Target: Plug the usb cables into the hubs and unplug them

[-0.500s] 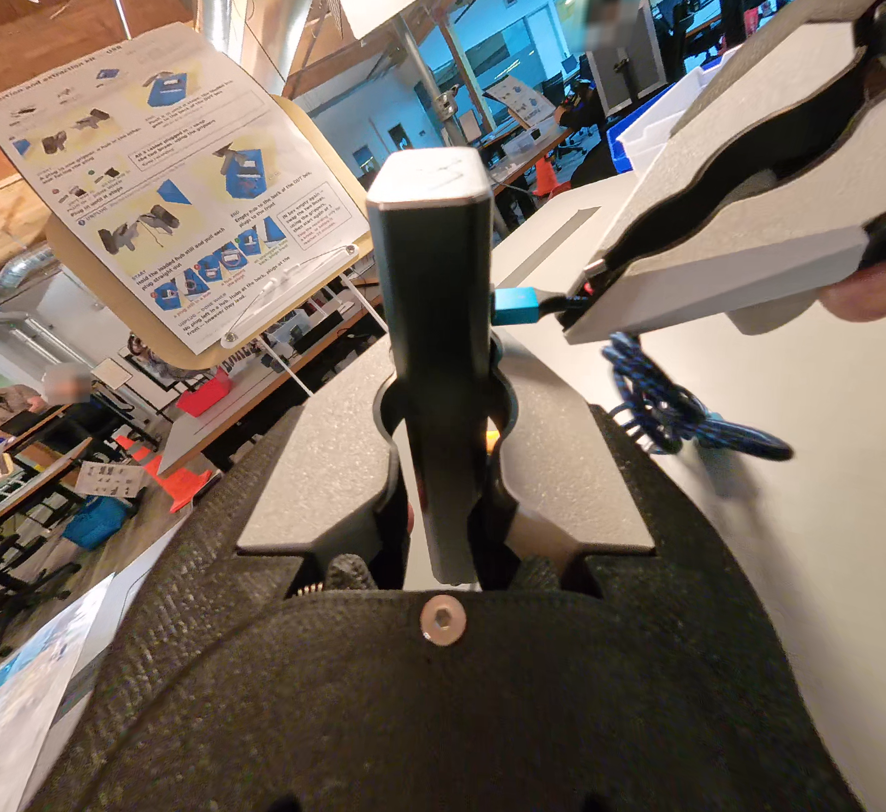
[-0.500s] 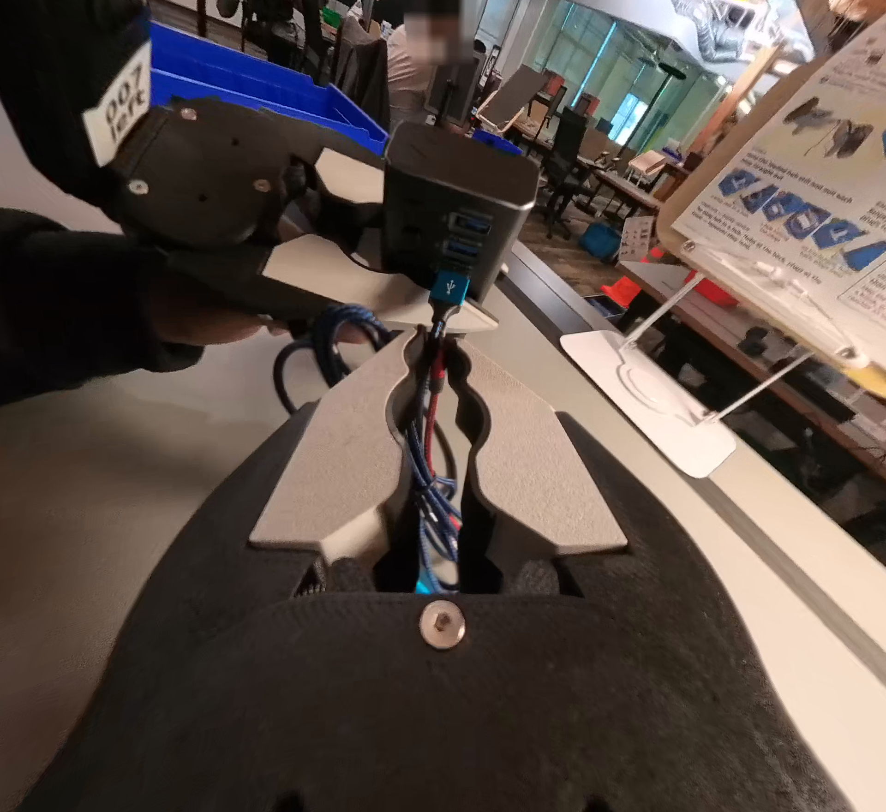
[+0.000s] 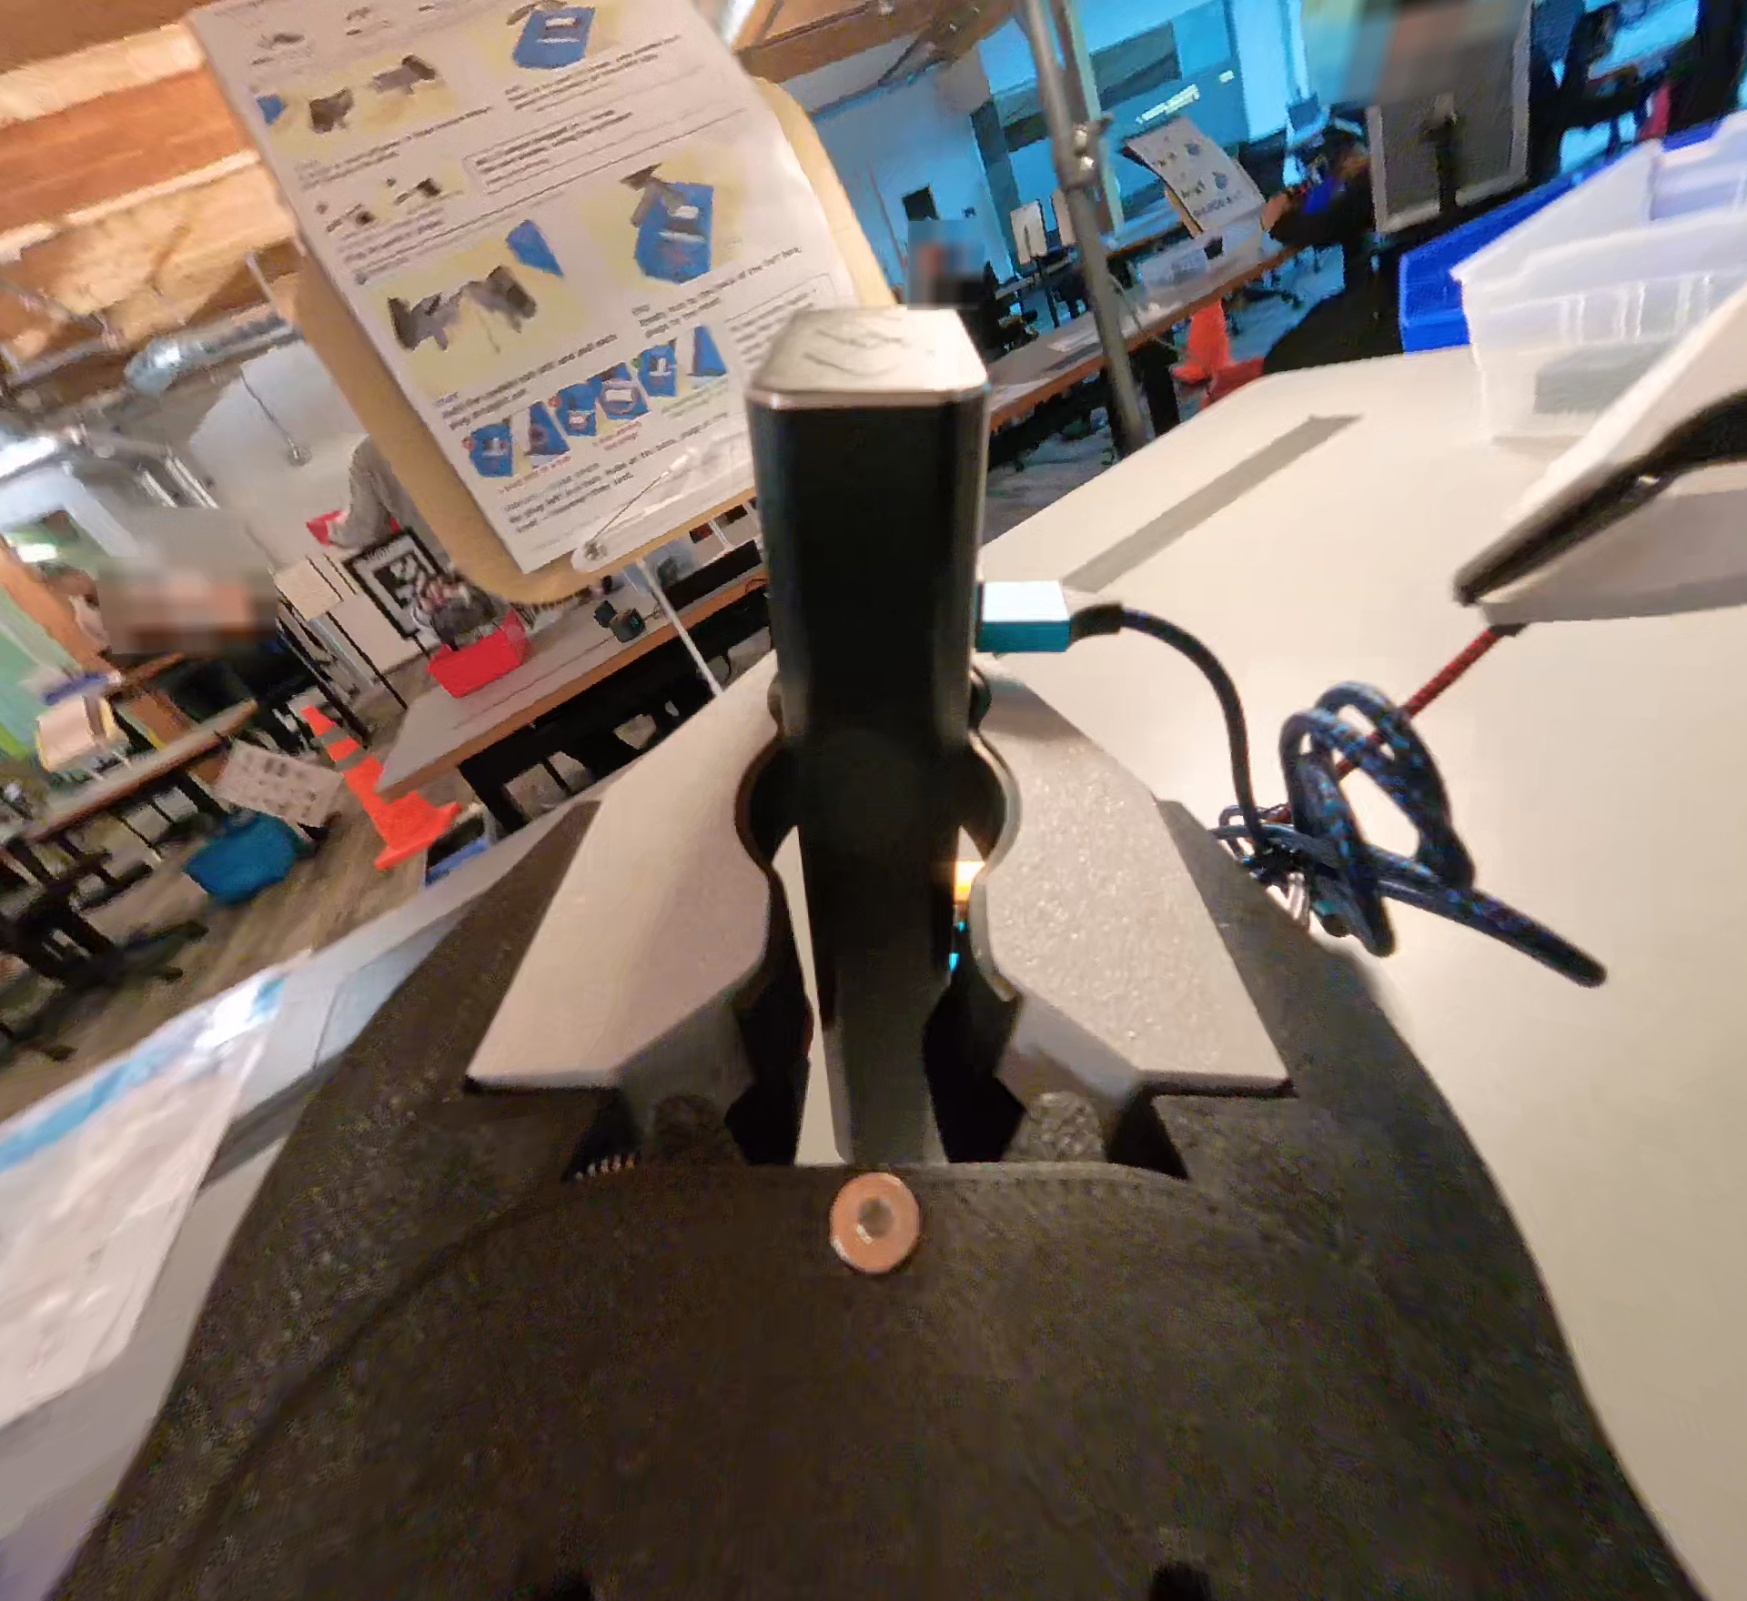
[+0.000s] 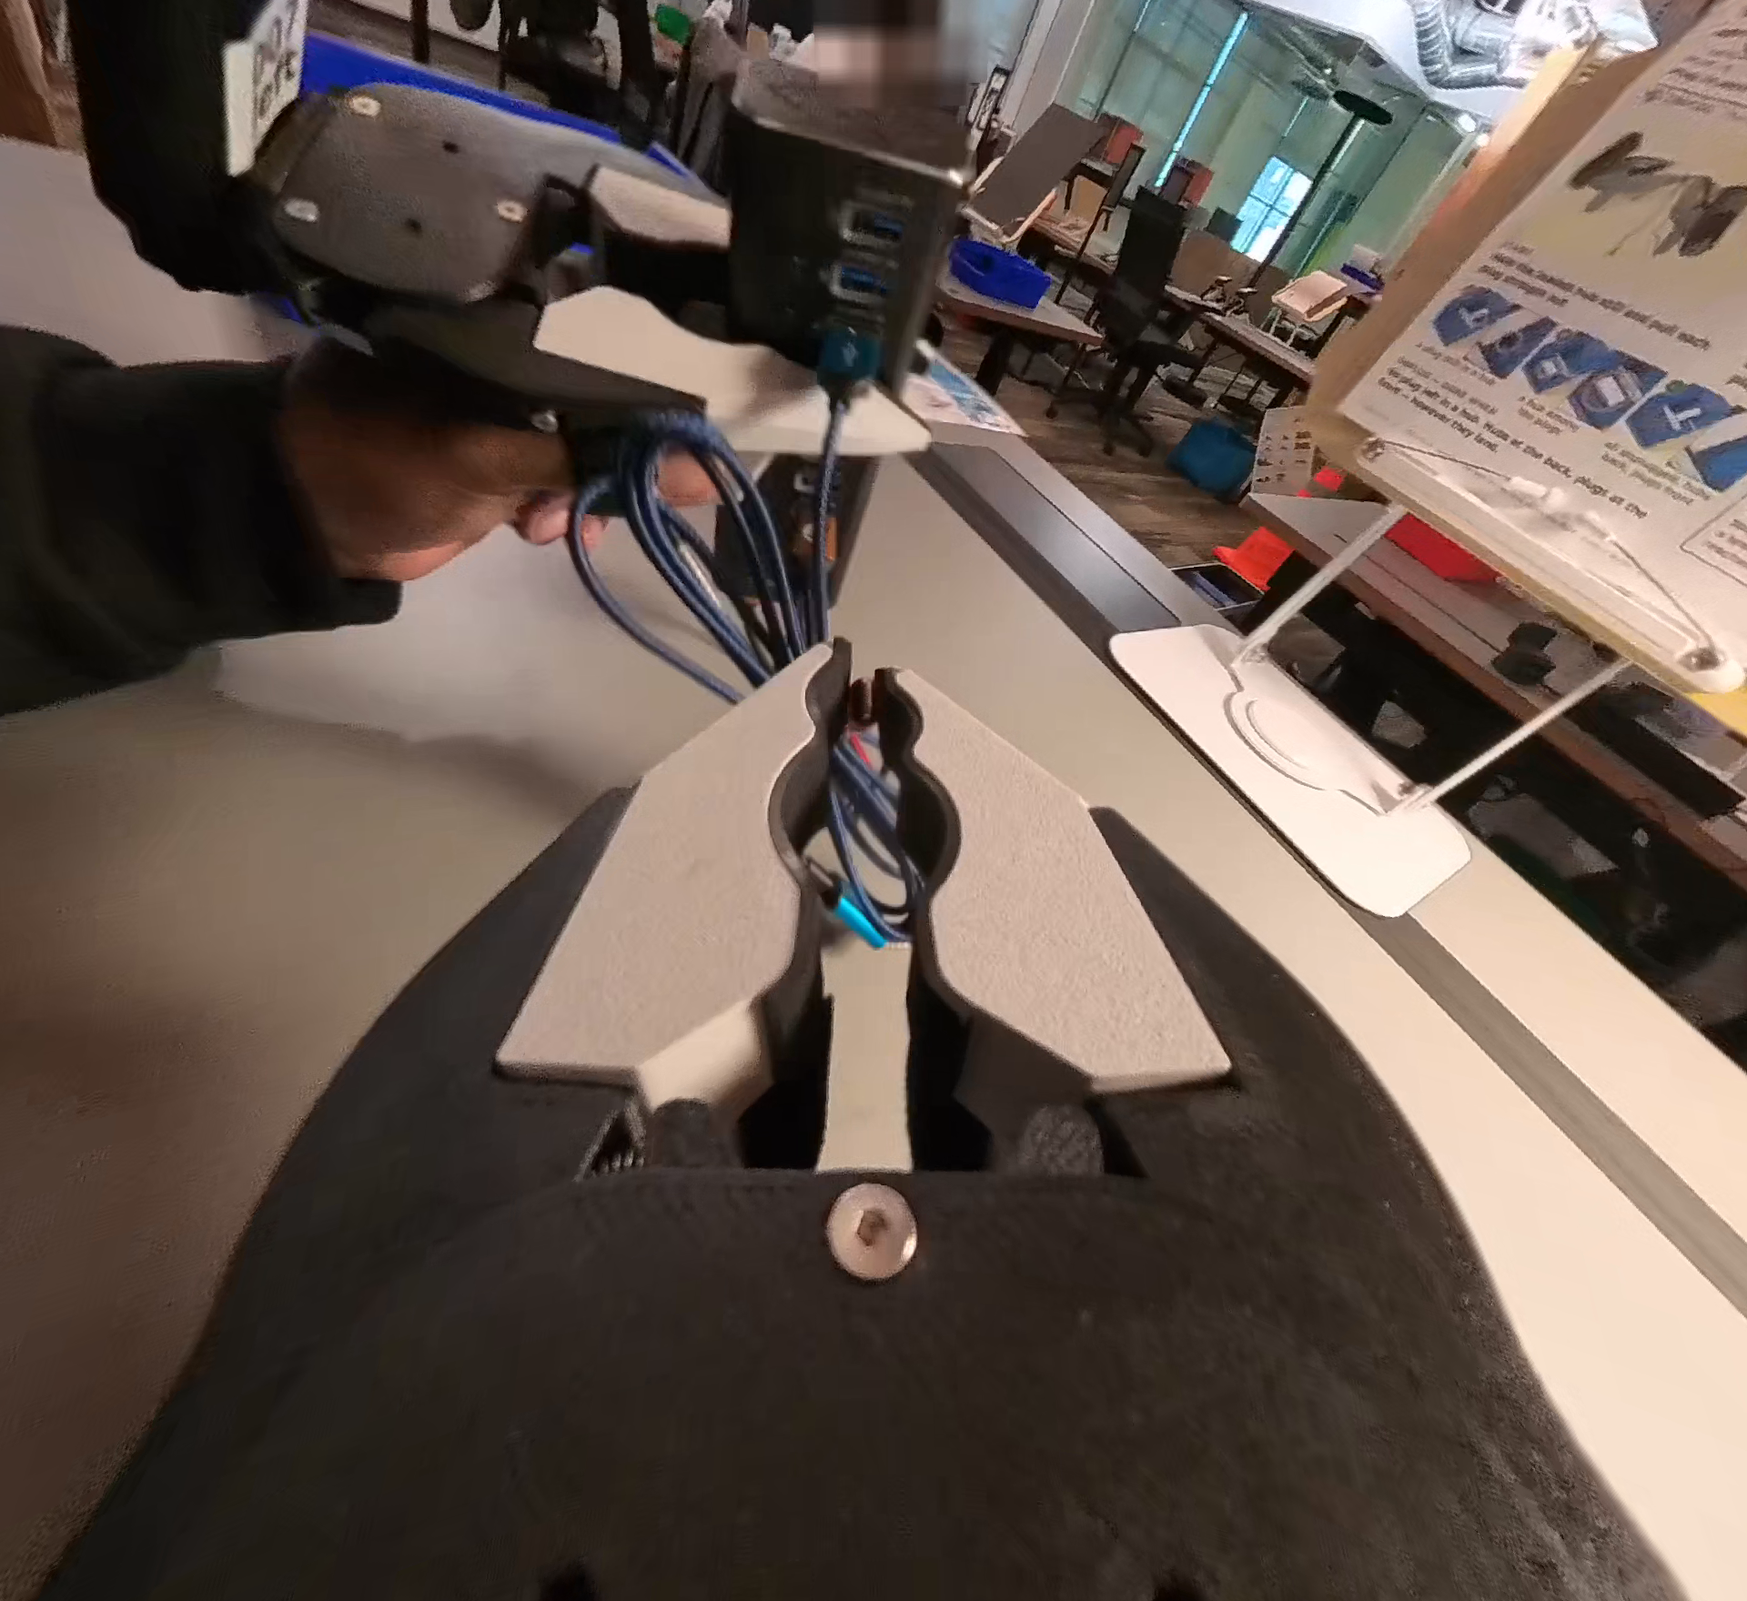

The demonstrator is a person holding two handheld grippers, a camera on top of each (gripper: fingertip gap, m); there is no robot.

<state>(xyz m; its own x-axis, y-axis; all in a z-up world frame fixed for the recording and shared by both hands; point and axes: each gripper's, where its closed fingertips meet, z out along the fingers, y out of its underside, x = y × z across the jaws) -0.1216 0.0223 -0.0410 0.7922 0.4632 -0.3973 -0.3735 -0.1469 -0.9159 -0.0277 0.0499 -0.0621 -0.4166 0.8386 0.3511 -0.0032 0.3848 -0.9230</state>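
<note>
At centre of the left wrist view stands the dark hub (image 3: 865,611), upright, its pale cap uppermost, clamped between the fingers of the left gripper (image 3: 874,762), which press against both its sides. A teal USB plug (image 3: 1026,618) is seated in the hub's right face, and its dark cable (image 3: 1219,705) curves down toward a knotted bundle of blue braided cable (image 3: 1361,818) at the right of the frame, above the pale table (image 3: 1560,1130).

Right wrist view: the same hub (image 4: 841,242) appears at upper centre, with two free blue ports above the seated plug (image 4: 844,352). The left gripper's pale finger (image 4: 718,374) lies beneath it, held by a person's hand (image 4: 416,478) in a dark sleeve. The right gripper (image 4: 862,691) sits at frame centre, well short of the hub, its tips nearly closed on a thin red-and-dark cable strand (image 4: 862,698). Blue cable loops (image 4: 718,554) run from under the hand down behind the fingers, and a second teal plug (image 4: 856,918) shows in the gap lower down.

Surroundings: an illustrated instruction sheet on a stand (image 3: 529,232) occupies the upper left of the left view, and its white base plate (image 4: 1295,762) rests on the table at right of the right view. A blue bin (image 3: 1432,299) sits at far right.
</note>
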